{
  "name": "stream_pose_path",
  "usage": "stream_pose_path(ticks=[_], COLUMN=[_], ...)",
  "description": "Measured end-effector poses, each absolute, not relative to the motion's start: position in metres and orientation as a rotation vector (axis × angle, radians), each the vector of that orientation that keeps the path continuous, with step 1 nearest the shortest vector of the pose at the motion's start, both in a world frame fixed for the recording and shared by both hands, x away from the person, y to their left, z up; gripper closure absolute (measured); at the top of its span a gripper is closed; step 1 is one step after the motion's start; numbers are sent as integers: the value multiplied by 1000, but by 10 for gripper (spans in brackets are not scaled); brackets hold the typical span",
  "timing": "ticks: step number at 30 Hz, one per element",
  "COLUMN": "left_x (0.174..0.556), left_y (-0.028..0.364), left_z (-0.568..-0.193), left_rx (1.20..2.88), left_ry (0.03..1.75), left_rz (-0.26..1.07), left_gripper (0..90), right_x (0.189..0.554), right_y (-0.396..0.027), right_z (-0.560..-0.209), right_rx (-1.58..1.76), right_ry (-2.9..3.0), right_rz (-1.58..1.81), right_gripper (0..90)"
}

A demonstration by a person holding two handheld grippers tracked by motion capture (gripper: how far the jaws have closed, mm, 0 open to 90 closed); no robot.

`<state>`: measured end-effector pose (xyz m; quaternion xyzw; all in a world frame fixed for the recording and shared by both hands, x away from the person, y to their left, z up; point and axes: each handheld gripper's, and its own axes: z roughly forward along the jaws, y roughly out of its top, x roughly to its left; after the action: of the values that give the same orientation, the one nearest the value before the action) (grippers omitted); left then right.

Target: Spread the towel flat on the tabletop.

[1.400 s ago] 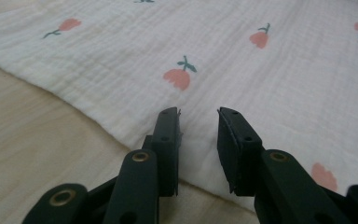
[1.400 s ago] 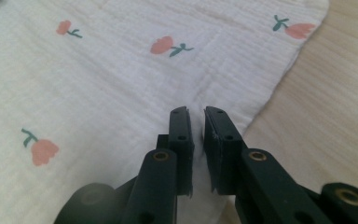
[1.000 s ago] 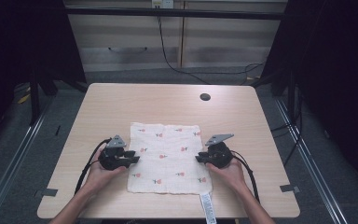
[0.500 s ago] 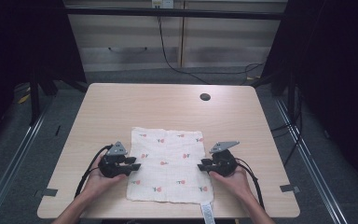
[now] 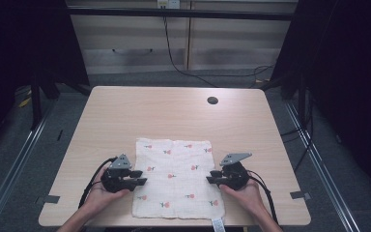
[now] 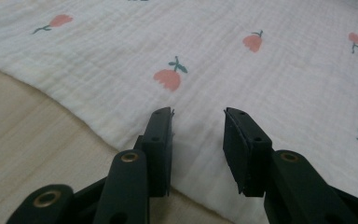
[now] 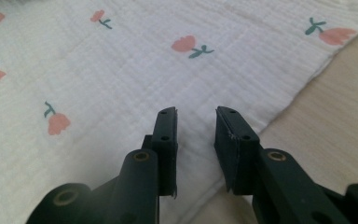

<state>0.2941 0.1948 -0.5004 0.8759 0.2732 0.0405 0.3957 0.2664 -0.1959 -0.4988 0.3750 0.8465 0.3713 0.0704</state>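
From my high view, dark floor and a metal rail (image 5: 14, 164) run along the left of the pale wooden tabletop (image 5: 174, 116). A strip of grey tape (image 5: 50, 198) marks its near left edge. My left gripper (image 5: 137, 177) sits at the left edge of the white cloth with pink flowers (image 5: 176, 179), its jaws parted and released, with nothing pinched between them; they have just been opening. In the left gripper view the tips hang over the cloth's border, wood grain showing beside it. The cloth lies flat on the near middle of the tabletop, its front hem at the near edge. Beyond it, a dark round hole (image 5: 212, 100) sits toward the far right, and light cabinets (image 5: 174, 38) with trailing cables line the back wall. My right gripper (image 5: 212, 177) rests at the cloth's right edge, jaws likewise apart and gripping nothing, having just been opening too.
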Motion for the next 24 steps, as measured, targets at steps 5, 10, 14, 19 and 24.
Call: stream_pose_path(ticks=[5,10,14,19,24], left_x=[288,292,304,310,308], left_y=[194,195,198,190,189], left_z=[-499,-494,-493,-499,-500], left_rx=[2240,2216,2174,2210,2217], left_ry=[677,707,753,756,749], left_rz=[110,138,142,148,155], left_gripper=[608,628,629,628,622], right_x=[259,257,268,293,323], right_y=[-195,-194,-200,-202,-195], right_z=[-499,-499,-492,-480,-481], right_rx=[1106,1140,1208,1190,1181], right_ry=[2552,2544,2495,2421,2412], right_rz=[1123,1142,1212,1173,1120], right_gripper=[696,646,627,639,644])
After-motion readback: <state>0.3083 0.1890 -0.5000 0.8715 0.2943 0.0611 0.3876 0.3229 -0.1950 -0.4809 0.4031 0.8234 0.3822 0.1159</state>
